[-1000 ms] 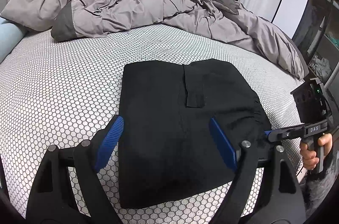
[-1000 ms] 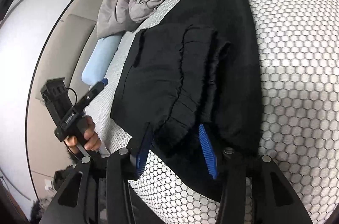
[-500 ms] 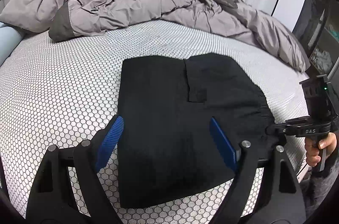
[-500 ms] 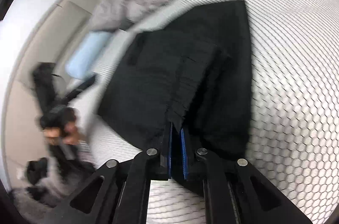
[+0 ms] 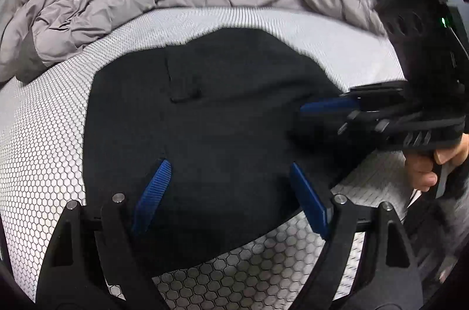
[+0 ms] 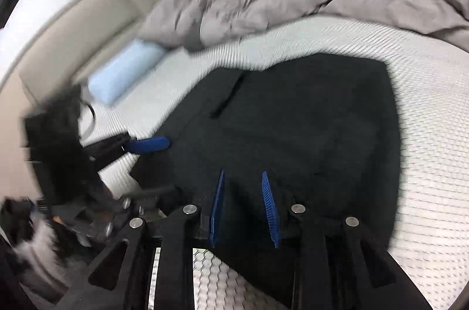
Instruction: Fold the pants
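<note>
Black folded pants (image 5: 222, 116) are laid flat on the honeycomb-patterned bed (image 5: 44, 140), beneath both tools. Left tool (image 5: 231, 194) is held wide, empty. Right tool (image 6: 243, 204) is opening, its pads parted over the fabric.

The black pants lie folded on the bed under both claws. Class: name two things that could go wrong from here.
1. The right claw is opening with black pants cloth between its pads; if fabric snags as it leaves, the fold may drag open.
2. The left claw is wide open low over the pants; dipping further could rumple the top layer. Both views are blurred, so contact is uncertain.
</note>
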